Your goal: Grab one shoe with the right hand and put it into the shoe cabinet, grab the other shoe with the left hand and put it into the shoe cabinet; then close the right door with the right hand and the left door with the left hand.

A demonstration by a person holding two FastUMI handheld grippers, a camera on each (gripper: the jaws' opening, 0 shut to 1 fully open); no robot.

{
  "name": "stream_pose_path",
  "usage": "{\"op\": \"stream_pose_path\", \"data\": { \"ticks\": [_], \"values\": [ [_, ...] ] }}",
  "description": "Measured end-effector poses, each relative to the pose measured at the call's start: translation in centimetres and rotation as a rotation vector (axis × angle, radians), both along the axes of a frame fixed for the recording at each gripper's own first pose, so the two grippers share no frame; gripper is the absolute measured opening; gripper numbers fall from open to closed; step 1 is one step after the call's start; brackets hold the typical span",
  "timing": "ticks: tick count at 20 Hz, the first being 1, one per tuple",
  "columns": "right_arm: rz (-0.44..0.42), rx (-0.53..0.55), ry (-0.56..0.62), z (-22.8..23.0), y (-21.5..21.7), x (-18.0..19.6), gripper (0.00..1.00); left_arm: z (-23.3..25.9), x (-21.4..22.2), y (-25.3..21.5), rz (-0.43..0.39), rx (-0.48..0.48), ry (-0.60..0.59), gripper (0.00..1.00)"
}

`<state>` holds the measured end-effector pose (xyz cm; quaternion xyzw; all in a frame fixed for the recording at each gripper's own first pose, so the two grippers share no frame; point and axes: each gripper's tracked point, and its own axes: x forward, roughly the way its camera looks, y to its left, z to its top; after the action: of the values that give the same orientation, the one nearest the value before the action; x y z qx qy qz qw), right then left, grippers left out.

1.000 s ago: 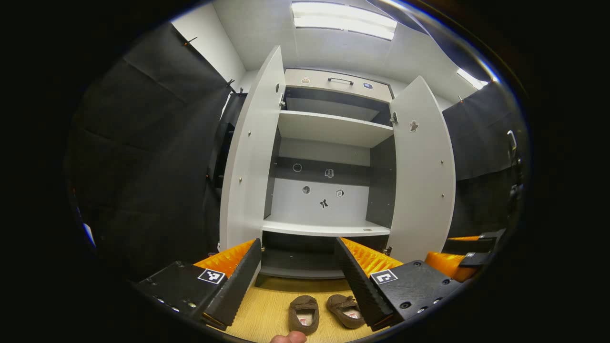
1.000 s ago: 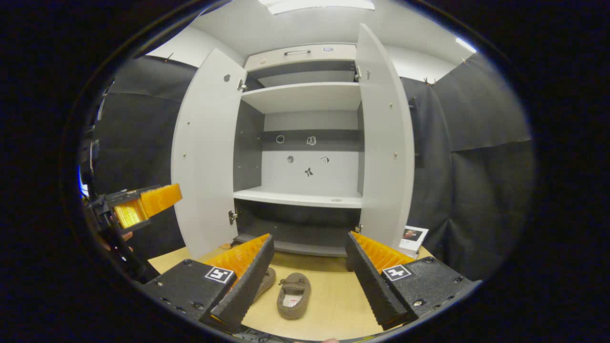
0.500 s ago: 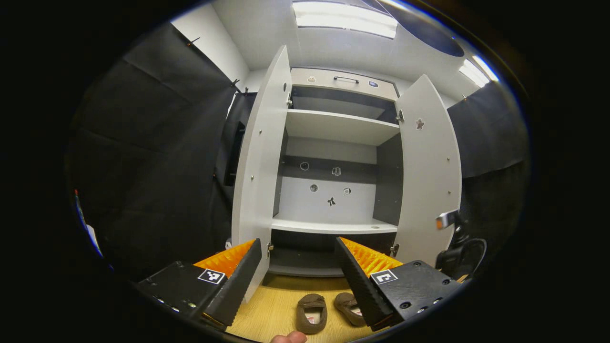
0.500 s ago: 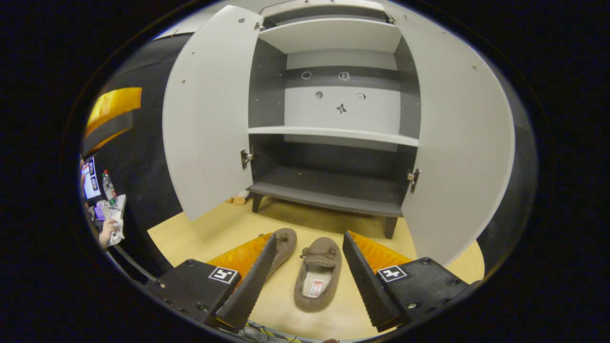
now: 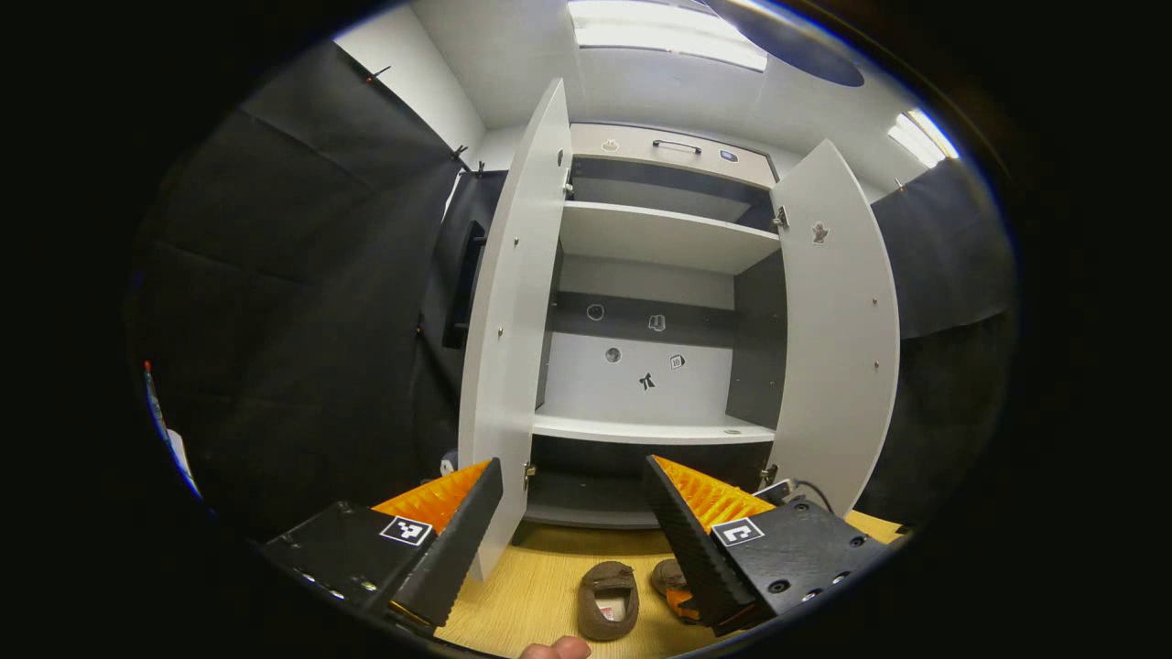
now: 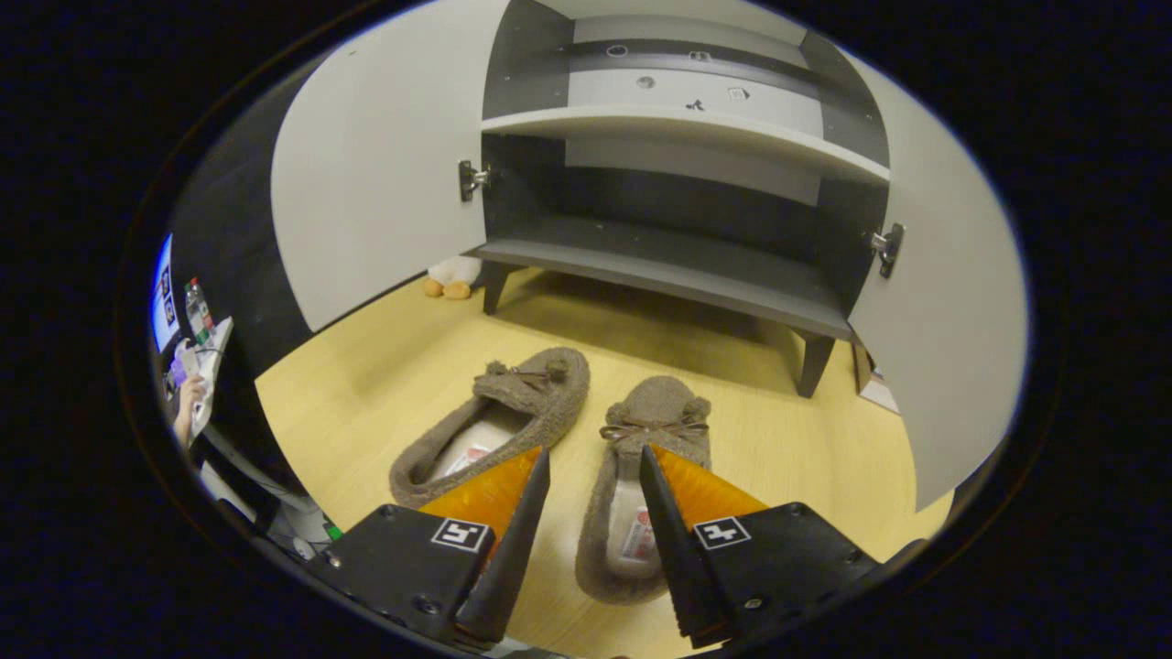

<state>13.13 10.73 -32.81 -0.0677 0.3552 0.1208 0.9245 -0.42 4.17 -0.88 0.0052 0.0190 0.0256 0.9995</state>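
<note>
Brown fluffy shoes are lying side by side on the wooden floor (image 6: 385, 366), so the task is only beginning. The right gripper (image 6: 593, 476) is hanging low over the right shoe (image 6: 641, 476), its fingers apart and reaching to both sides of the shoe's inner edge, not yet pressing on it. The left shoe (image 6: 494, 421) is lying just to its left. The left gripper (image 5: 572, 485) is waiting higher with fingers apart, facing the shoe cabinet (image 5: 659, 238). Both doors are standing open. Grabbing, placing both shoes and closing the doors are left.
</note>
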Motion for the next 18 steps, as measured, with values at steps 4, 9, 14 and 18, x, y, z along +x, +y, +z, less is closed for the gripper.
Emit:
{"op": "stream_pose_path", "data": {
  "ticks": [4, 9, 14, 18],
  "values": [
    [-0.007, -0.016, 0.040, -2.3, 0.1, 0.5, 0.64, -0.1, 0.3, 0.5, 0.003, -0.001, 0.000, 0.95],
    [-0.019, -0.057, 0.072, -4.6, 0.1, 0.8, 0.48, -0.7, 0.6, 0.9, 0.006, -0.005, 0.017, 0.95],
    [-0.102, -0.037, 0.075, -5.5, 0.0, 2.9, 0.42, -1.0, 0.6, 1.3, 0.014, 0.003, 0.029, 0.95],
    [-0.133, -0.044, 0.041, -5.8, -0.3, 3.7, 0.39, -1.1, 0.7, 1.5, 0.018, 0.006, 0.034, 0.95]
  ]
}}
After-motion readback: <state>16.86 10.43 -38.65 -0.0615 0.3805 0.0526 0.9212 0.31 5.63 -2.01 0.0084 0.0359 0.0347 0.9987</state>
